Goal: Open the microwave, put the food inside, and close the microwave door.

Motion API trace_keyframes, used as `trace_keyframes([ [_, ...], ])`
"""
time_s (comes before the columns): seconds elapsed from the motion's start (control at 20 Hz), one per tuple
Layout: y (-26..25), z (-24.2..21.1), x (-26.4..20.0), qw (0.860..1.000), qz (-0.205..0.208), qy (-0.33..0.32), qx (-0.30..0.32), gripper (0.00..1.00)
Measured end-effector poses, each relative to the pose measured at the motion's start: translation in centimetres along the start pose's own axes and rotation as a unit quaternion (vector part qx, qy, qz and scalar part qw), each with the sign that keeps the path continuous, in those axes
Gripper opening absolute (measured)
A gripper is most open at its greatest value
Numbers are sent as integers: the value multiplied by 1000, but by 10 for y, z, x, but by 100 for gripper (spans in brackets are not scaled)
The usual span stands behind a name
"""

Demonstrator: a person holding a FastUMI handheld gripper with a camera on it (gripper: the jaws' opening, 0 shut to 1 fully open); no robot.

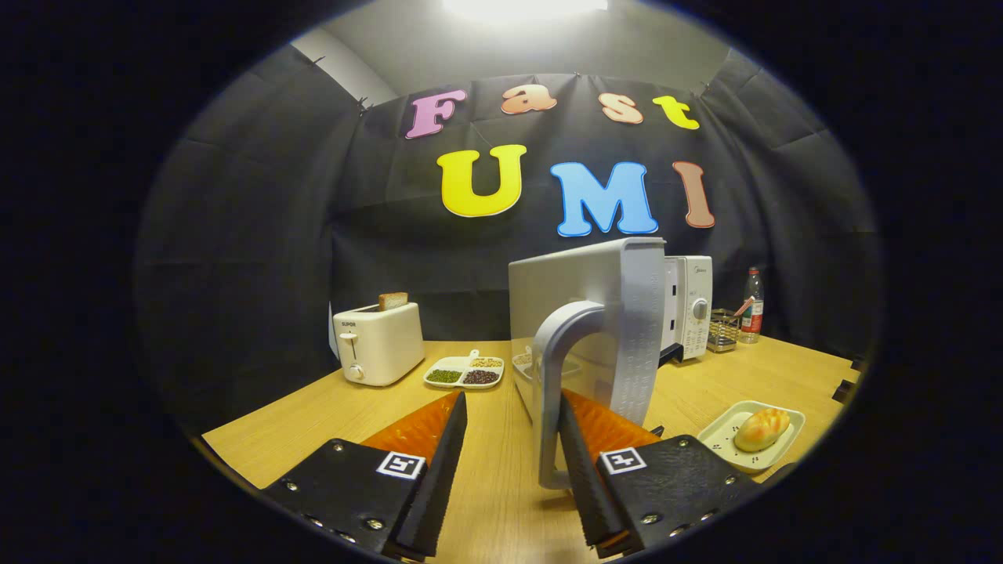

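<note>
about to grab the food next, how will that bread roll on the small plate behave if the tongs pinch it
The bread roll looks puffy and glossy, so it is probably soft, light and easy to dent under a hard pinch. Its rounded shape may let it slide or roll on the small plate, which looks light and could shift too. The tongs are open now, beside the microwave door handle.

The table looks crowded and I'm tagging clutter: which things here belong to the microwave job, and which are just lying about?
For the job:
- microwave, its door swung open
- door handle, just ahead of the gripper, jaws apart
- bun on its plate

Lying about:
- toaster with bread
- divided dish of beans
- bottle
- wire caddy
</note>
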State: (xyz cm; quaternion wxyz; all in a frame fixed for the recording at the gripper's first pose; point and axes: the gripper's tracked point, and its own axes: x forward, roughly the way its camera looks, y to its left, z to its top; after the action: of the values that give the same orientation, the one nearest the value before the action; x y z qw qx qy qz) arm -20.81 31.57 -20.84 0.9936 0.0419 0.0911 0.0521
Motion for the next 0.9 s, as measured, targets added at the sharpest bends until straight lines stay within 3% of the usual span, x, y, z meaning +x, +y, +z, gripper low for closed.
trace_keyframes([
  [0.15, 11, 0, -10, 999, 44, 21, 0, 70],
  [0.3, 18, 11, -29, 993, 117, 30, 14, 70],
  [0.4, 32, 22, -50, 978, 202, 30, 39, 70],
  [0.5, 39, 33, -76, 953, 299, 29, 49, 70],
  [0.55, 28, 41, -84, 946, 321, 22, 46, 70],
  [0.75, -41, 58, -80, 944, 330, -16, 22, 71],
  [0.9, -80, 47, -69, 941, 337, -7, -15, 77],
])
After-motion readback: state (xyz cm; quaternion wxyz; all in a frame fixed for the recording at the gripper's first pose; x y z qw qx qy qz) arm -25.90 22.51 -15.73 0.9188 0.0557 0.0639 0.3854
